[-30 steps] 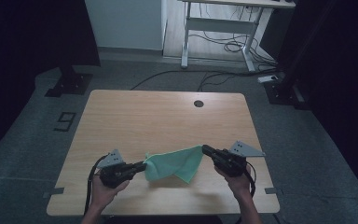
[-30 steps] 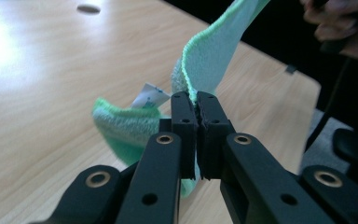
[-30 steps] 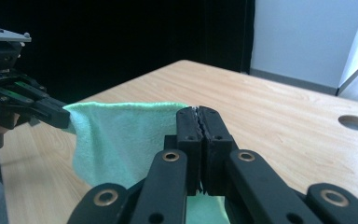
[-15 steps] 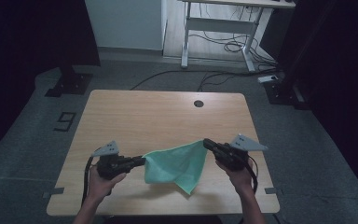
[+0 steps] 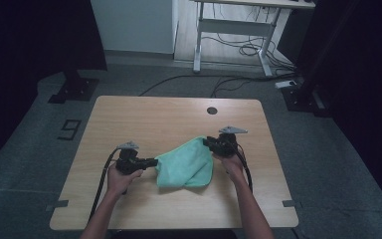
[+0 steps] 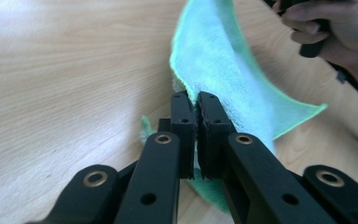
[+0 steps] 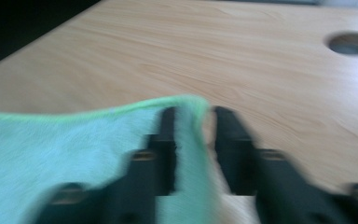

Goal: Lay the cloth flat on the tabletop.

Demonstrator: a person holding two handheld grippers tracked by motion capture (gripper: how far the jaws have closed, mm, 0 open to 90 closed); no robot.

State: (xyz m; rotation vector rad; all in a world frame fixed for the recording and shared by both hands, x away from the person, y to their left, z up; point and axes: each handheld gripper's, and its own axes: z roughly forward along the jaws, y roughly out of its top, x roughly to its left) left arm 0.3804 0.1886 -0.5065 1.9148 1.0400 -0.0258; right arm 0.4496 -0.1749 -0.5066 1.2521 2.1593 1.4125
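Since a second ago both our hands have carried the green cloth [image 5: 186,164] farther from the near edge, toward the middle of the table [image 5: 144,119], and the cloth now lies lower, most of it resting on the wood.

Our left gripper [image 5: 151,162] sits at the cloth's left corner. In the left gripper view [image 6: 194,112] its jaws are pressed nearly together with the cloth's edge pinched between them, so it holds the cloth.

Our right gripper [image 5: 210,143] is at the far right corner. Its jaws have just been opening; in the right gripper view [image 7: 193,116], which is blurred, they stand a narrow gap apart with the cloth's [image 7: 74,154] hem draped over the left jaw and hanging in the gap, no longer squeezed.

The cloth spreads between the two grippers, its near hem bunched and folded under itself, well inside every table edge. Bare wood lies open on all sides: a wide stretch toward the far edge, where the round cable hole [image 5: 212,110] sits, broad strips to left and right, and a narrower band along the near edge.

We count one cloth, one table, one cable hole, two grippers and two hands.
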